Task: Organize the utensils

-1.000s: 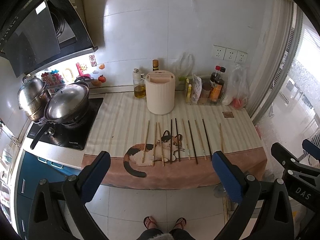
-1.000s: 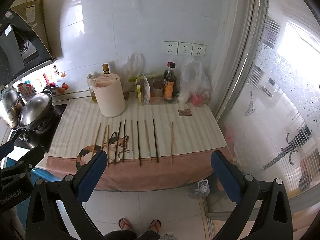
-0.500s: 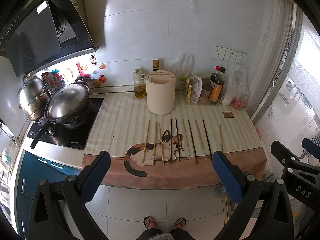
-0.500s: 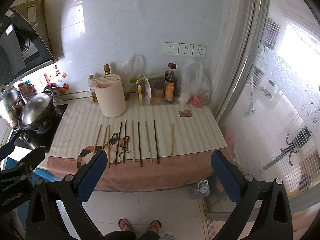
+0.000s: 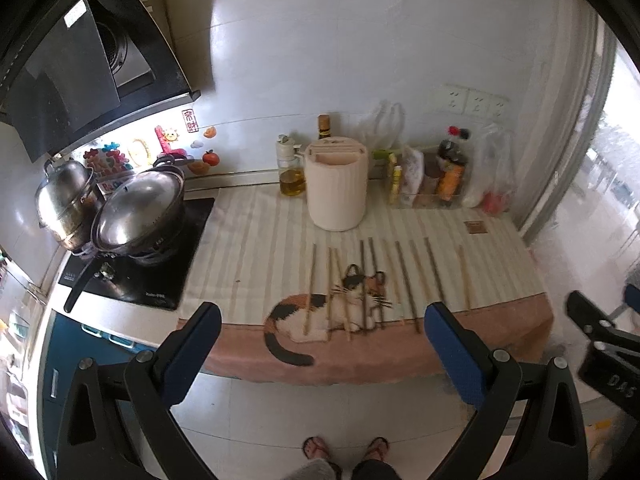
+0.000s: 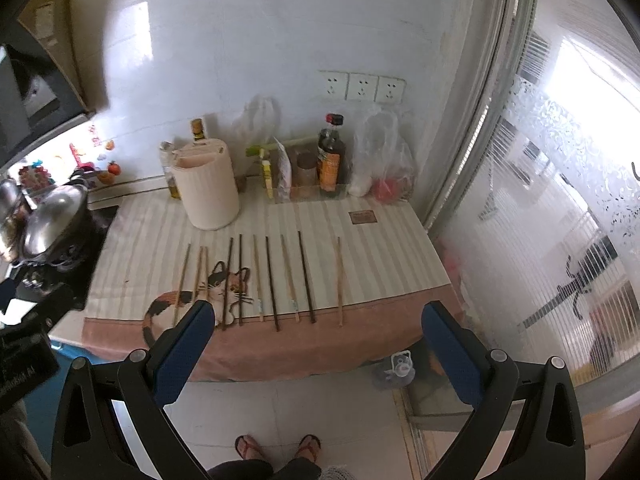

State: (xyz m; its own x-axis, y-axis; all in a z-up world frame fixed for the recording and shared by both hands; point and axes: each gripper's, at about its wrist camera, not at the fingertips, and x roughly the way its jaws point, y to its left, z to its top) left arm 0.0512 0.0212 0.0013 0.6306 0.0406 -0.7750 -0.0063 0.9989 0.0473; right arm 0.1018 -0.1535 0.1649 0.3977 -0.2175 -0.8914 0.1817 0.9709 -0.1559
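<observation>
Several chopsticks [image 5: 404, 286] [image 6: 272, 280], some pale wood and some dark, lie side by side on a striped cloth with a cat picture [image 5: 256, 248] [image 6: 380, 264]. Behind them stands a cream round utensil holder [image 5: 337, 186] [image 6: 207, 186] with slots in its top. My left gripper [image 5: 320, 344] hangs open in front of the counter edge, well short of the chopsticks. My right gripper [image 6: 316, 340] is likewise open and empty, off the counter's front.
A black cooktop [image 5: 160, 256] with a lidded wok [image 5: 138, 210] and a steel pot [image 5: 66, 196] sits at the left. Oil and sauce bottles [image 6: 331, 156], packets and plastic bags [image 6: 384, 164] line the back wall. A person's sandalled feet [image 5: 346, 446] stand on the tiled floor.
Both grippers have moved slightly closer to the counter, so the chopsticks and holder look a little larger. Nothing on the counter has moved.
</observation>
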